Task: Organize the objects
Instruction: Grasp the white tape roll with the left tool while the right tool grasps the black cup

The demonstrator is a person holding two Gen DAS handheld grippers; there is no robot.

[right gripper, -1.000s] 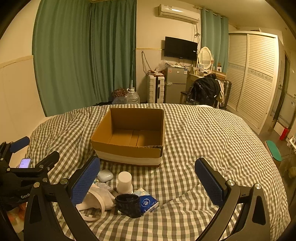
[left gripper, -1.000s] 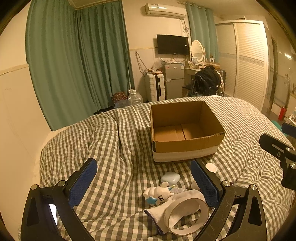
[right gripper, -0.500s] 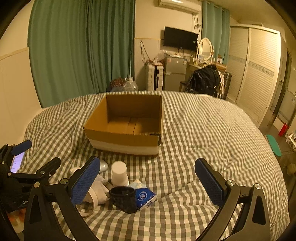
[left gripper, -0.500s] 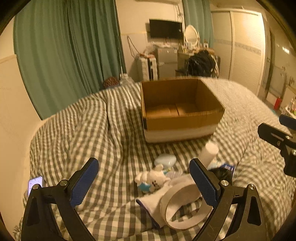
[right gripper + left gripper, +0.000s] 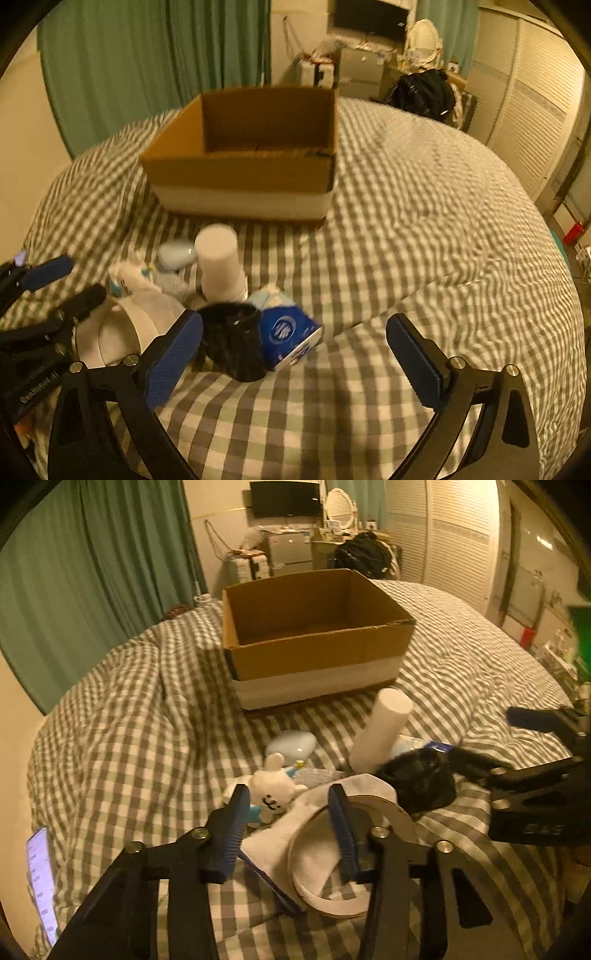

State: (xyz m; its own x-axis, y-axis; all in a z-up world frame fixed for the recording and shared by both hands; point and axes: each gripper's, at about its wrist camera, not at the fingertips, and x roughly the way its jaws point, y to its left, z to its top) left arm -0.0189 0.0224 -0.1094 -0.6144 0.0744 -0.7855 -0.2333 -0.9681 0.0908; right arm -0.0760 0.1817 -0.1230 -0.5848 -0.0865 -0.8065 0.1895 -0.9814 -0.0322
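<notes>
A pile lies on the checked bed in front of an open cardboard box (image 5: 317, 635) (image 5: 251, 155). In it are a white plush toy (image 5: 273, 790), a white cloth (image 5: 280, 845) lying through a tape ring (image 5: 388, 805), a white cylinder (image 5: 380, 738), a pale case (image 5: 291, 742), a black cup (image 5: 421, 779) (image 5: 236, 339) and a blue tissue pack (image 5: 288, 332). My left gripper (image 5: 286, 797) is closing, with the cloth and the ring's near rim between its jaws; its right finger stands inside the ring. My right gripper (image 5: 293, 325) is open wide just before the cup and tissue pack.
A lit phone (image 5: 42, 878) lies at the bed's left edge. The checked cover (image 5: 424, 229) stretches bare to the right of the box. Green curtains (image 5: 92, 572), a wardrobe (image 5: 461, 535) and furniture stand beyond the bed.
Both grippers have sunk and tilted down towards the pile. The left jaws have narrowed from wide apart to close around the cloth and the tape ring's rim.
</notes>
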